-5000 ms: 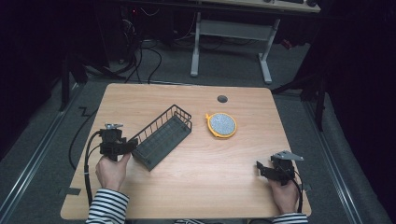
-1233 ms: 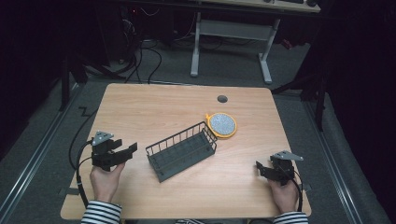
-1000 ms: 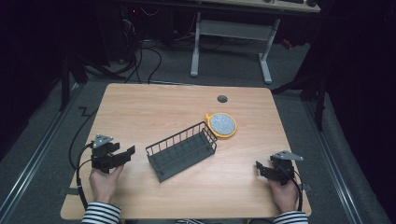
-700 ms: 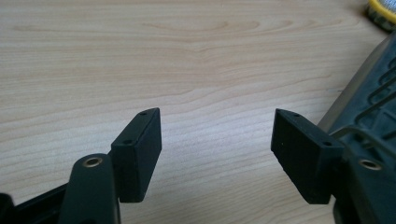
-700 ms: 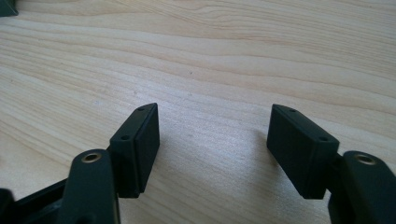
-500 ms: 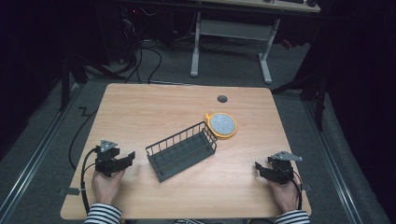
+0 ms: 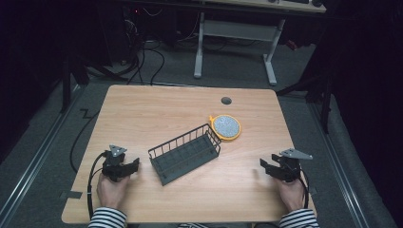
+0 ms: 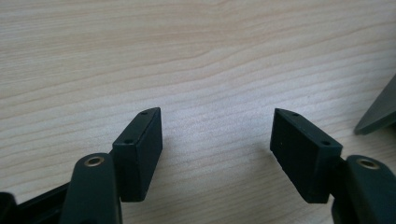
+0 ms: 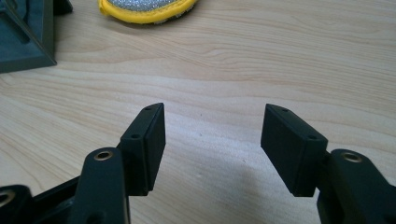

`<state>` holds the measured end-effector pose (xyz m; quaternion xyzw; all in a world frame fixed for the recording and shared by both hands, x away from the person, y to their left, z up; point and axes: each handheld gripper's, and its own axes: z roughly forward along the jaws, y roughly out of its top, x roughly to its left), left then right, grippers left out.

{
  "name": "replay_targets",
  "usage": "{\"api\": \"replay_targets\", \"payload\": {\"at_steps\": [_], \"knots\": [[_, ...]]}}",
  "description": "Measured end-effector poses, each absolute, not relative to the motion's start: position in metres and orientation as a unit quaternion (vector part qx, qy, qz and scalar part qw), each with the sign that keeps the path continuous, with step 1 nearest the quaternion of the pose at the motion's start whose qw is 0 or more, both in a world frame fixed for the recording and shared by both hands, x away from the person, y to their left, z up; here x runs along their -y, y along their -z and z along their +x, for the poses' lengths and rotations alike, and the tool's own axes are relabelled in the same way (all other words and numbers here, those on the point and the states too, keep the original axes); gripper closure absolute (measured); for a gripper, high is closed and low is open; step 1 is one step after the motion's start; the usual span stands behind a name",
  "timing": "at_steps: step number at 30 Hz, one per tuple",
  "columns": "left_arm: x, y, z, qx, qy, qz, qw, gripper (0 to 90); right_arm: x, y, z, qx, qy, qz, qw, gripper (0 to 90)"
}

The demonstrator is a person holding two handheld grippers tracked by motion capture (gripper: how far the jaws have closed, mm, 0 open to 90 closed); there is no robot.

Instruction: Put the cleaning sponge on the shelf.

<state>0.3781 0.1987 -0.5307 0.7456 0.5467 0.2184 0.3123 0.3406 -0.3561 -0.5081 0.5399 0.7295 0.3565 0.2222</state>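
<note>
The dark wire-mesh rectangular basket (image 7: 185,154) lies near the middle of the light wooden table (image 7: 157,104), set at a slant, its far right corner touching or just beside the round yellow-rimmed scouring pad with a silvery centre (image 7: 225,127). Five seconds ago the basket sat further left, turned more steeply, right at the left gripper; by about a second ago it had been swung round and slid toward the pad, and it has not shifted since. What changes in the last second is the left gripper (image 7: 124,167) itself: it draws back toward the near edge and now rests low on the table, apart from the basket's near left corner. In the left gripper view its jaws stand wide with only bare wood between them, and a dark corner of the basket (image 8: 378,112) shows at the right edge. The right gripper (image 7: 271,167) has kept its place near the right front of the table all along, its jaws likewise spread wide and empty; in the right gripper view the pad (image 9: 144,8) and a basket corner (image 9: 25,37) lie ahead. By my reading the basket's repositioning is finished and released, leaving the pad within easy reach of the right gripper
</note>
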Motion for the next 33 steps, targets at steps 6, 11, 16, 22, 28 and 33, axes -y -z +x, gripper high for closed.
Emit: {"api": "replay_targets", "payload": {"at_steps": [6,11,16,22,28,33], "knots": [[-0.199,0.537,0.373,-0.541,-0.236,0.735,0.333,33.7,0.350,0.496,0.350,-0.736,-0.360,0.532,0.215,39.8],[-0.198,0.537,0.373,-0.545,-0.238,0.733,0.331,33.3,0.343,0.487,0.361,-0.739,-0.369,0.525,0.204,38.6],[-0.198,0.537,0.373,-0.544,-0.238,0.733,0.331,33.0,0.330,0.474,0.383,-0.747,-0.371,0.514,0.202,36.9],[-0.198,0.537,0.373,-0.545,-0.238,0.733,0.331,32.8,0.321,0.459,0.410,-0.746,-0.368,0.520,0.193,38.8],[-0.198,0.537,0.373,-0.545,-0.238,0.733,0.331,32.7,0.315,0.445,0.433,-0.738,-0.374,0.528,0.189,39.4],[-0.198,0.537,0.373,-0.544,-0.238,0.733,0.331,32.5,0.305,0.436,0.456,-0.741,-0.368,0.530,0.187,39.5]]}}
